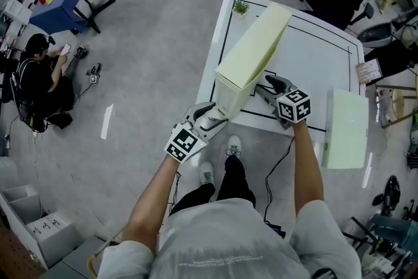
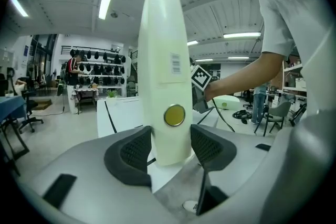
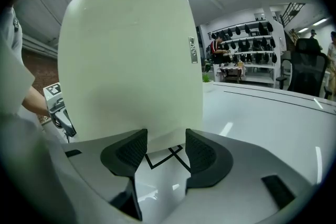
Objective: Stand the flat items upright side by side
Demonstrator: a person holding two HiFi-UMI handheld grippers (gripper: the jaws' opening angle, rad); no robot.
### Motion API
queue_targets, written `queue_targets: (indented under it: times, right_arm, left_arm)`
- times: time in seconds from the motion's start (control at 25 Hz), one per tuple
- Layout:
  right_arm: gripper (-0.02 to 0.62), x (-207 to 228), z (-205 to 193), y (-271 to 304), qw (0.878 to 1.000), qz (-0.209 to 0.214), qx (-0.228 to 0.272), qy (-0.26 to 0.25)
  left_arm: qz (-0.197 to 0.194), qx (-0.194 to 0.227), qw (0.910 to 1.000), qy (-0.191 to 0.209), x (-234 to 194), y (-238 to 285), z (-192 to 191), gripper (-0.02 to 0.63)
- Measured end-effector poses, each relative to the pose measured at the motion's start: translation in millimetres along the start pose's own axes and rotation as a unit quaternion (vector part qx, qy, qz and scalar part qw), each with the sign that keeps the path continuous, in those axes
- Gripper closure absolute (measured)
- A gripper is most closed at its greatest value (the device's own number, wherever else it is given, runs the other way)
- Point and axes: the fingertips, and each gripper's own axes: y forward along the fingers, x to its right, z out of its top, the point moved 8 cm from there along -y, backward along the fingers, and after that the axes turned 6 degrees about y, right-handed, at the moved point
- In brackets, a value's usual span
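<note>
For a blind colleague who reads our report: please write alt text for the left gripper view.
A tall pale box rises between the dark jaws of the left gripper, which clamp its sides just below a round gold sticker. Behind are a white table and the person's arm.

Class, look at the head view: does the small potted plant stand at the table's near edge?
No: the plant stands at the far left corner of the table.

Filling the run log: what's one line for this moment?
left tongs: clamped on upright box | right tongs: open at its broad face | second box: lying flat
</note>
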Motion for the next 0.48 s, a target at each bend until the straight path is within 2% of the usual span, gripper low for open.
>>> queue_targets:
  times: [0.2,0.48]
  right_arm:
    - [0.357,5,-2,4,0.999,0.008,-0.019,-0.037]
    - [0.339,22,10,19,0.999,0.018,-0.006,-0.032]
  left_arm:
    - [-0.018,-0.011,0.9998,0.003,7,10,-5,0.362]
    - [-0.007,-0.008,0.9999,-0.009,1,23,-7,0.382]
